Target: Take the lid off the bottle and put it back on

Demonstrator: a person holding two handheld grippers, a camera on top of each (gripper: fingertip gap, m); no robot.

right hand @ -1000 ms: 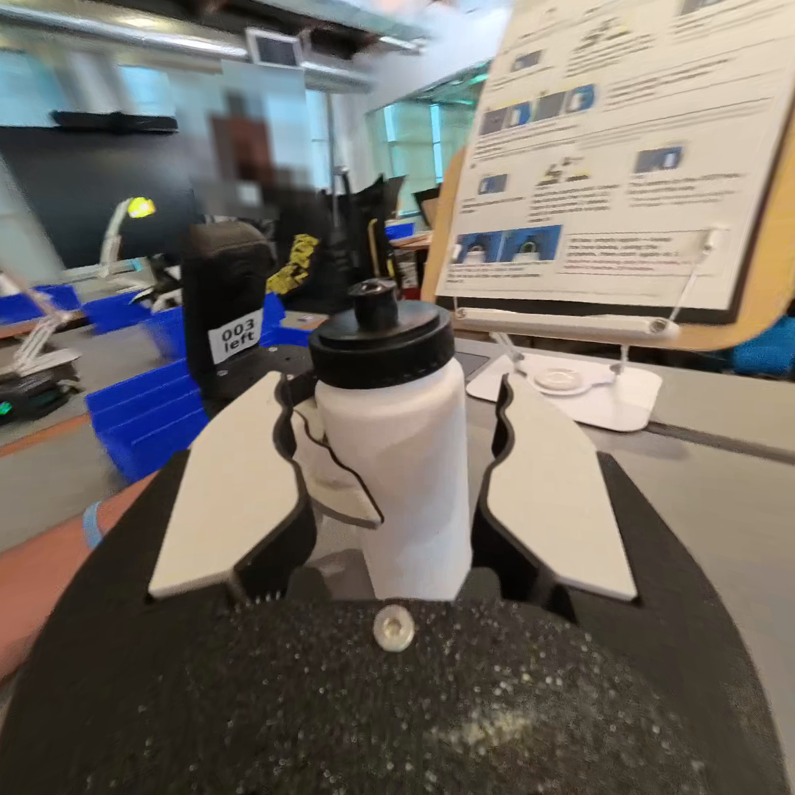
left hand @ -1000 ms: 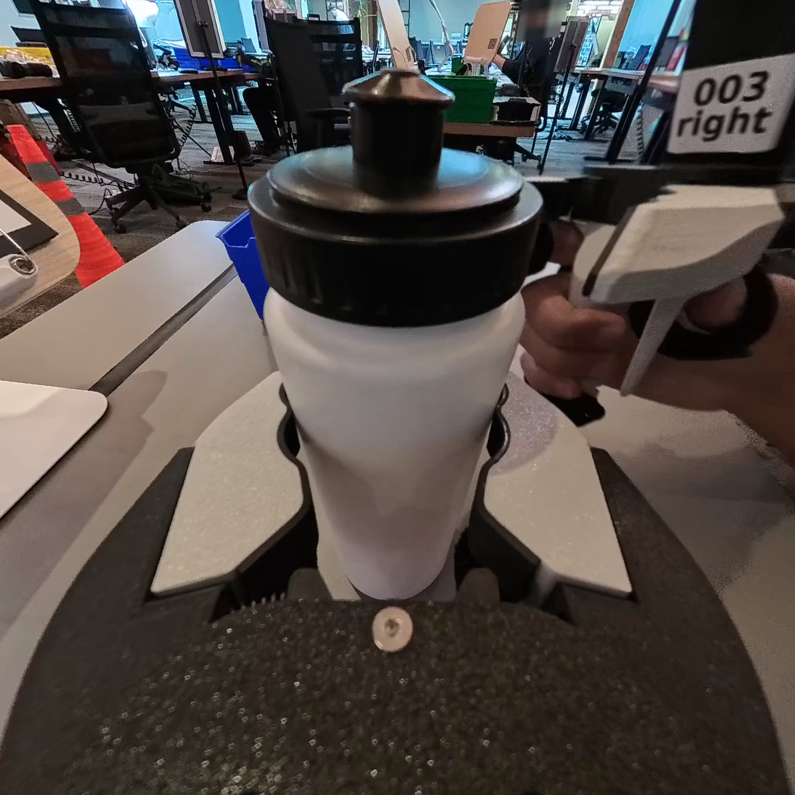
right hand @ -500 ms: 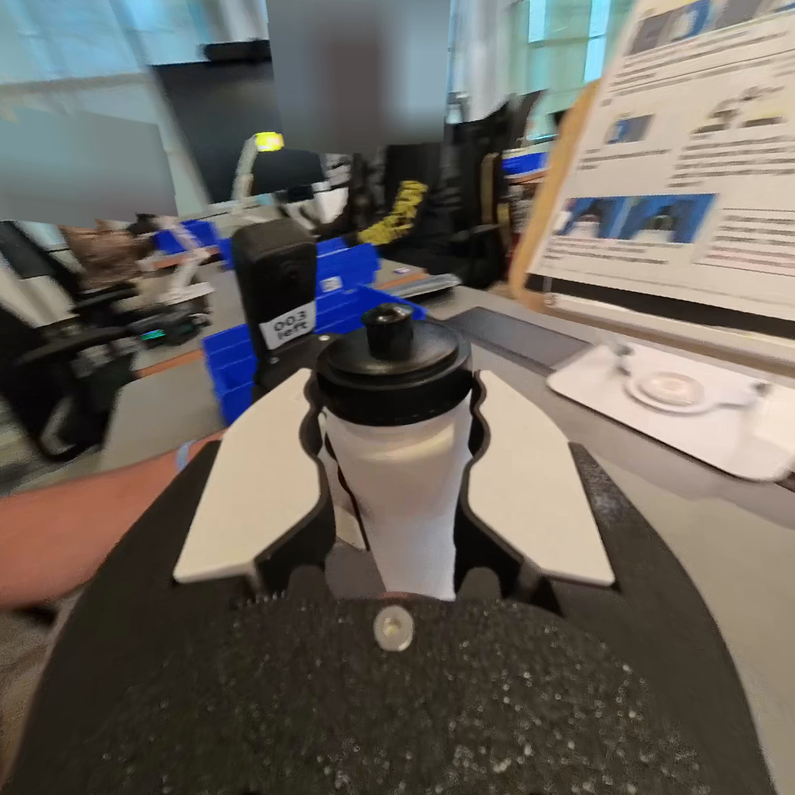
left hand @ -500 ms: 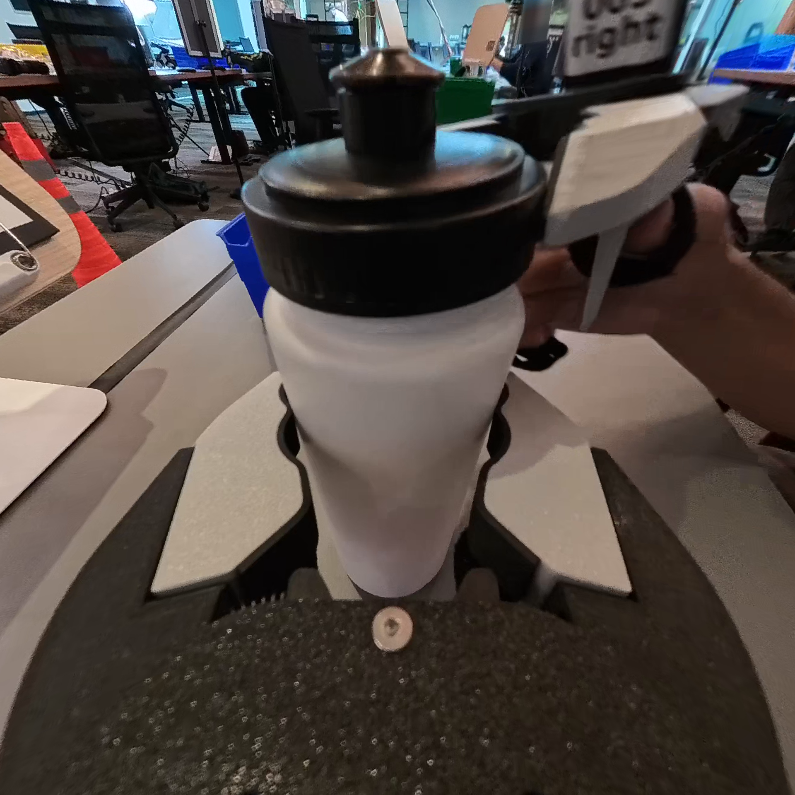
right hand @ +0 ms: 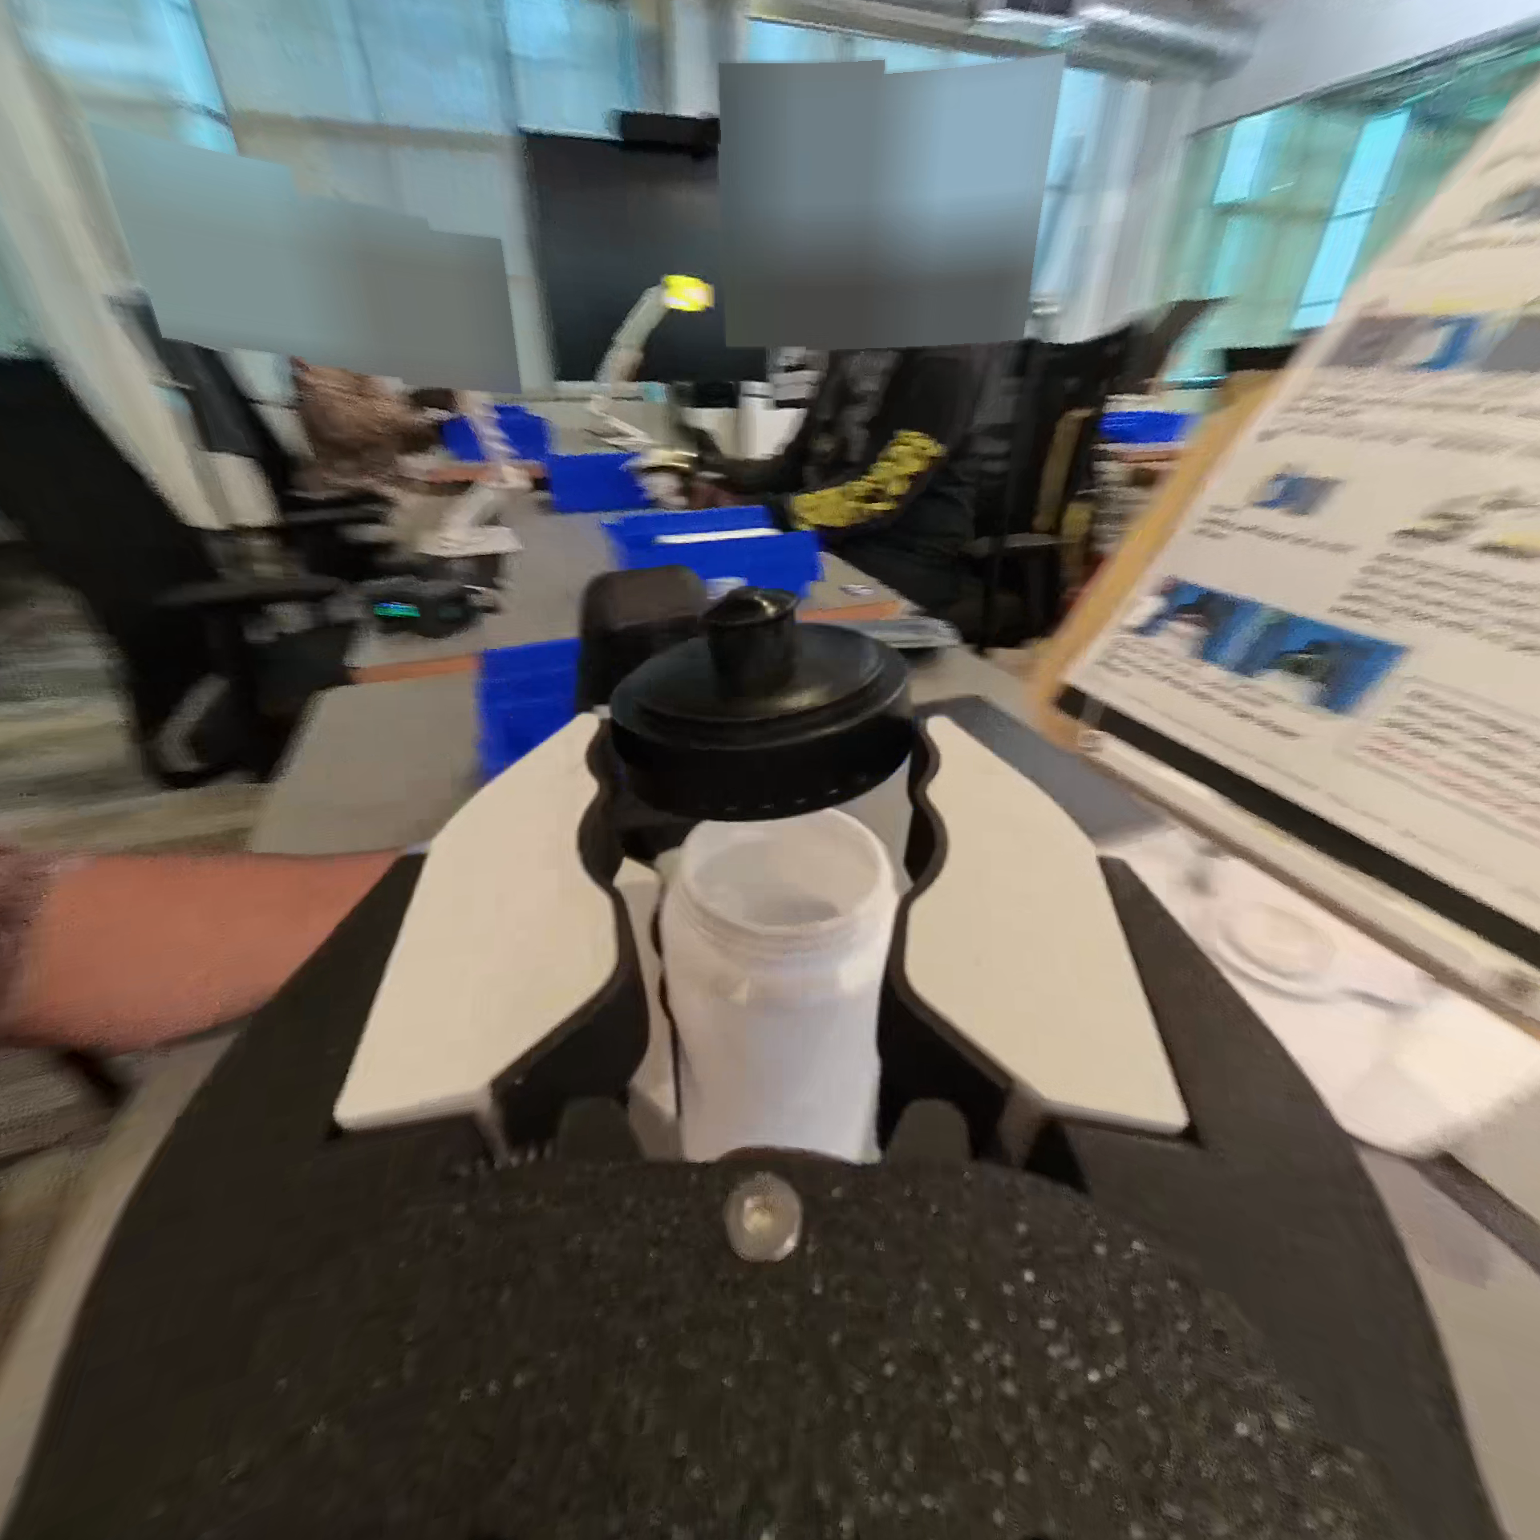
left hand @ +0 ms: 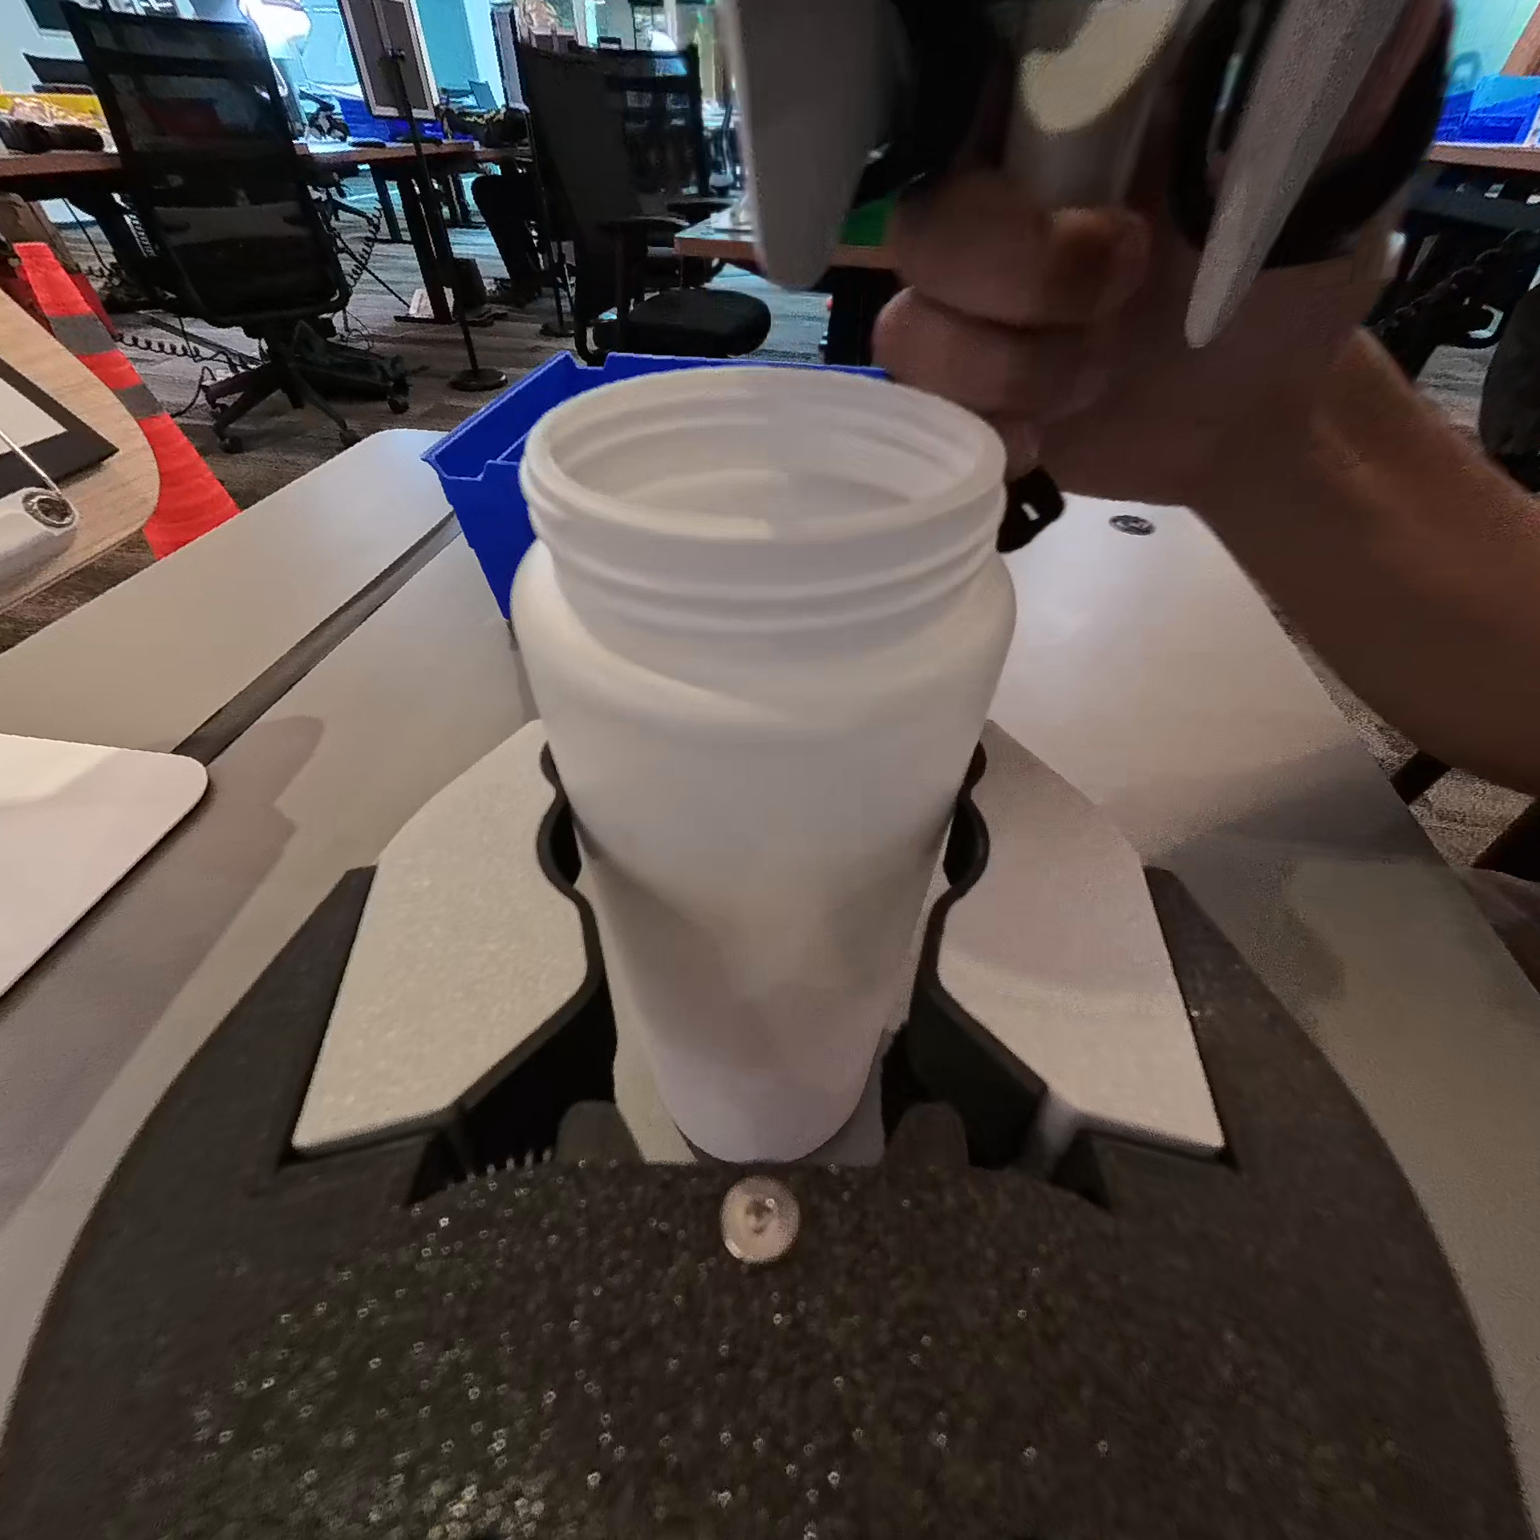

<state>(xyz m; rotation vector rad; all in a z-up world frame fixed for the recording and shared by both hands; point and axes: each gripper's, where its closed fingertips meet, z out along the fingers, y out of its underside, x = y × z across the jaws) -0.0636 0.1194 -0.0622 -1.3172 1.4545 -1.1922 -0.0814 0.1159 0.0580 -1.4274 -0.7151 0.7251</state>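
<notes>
Grey bench (left hand: 1167,667) in an open office; blue bin (left hand: 483,492) beyond the left tool (left hand: 762,833), document stand (right hand: 1333,583) to the right tool's (right hand: 758,750) right. Left tool: pinching the white bottle (left hand: 762,750), upright, mouth open. Right tool: clamped on the black lid (right hand: 758,725), lifted just above the bottle.

Bottle (left hand: 762,750) stands on the worktop (left hand: 1167,667), between the left tool (left hand: 762,821) fingers; lid (right hand: 758,733) above it; bin (left hand: 483,492) behind it.
</notes>
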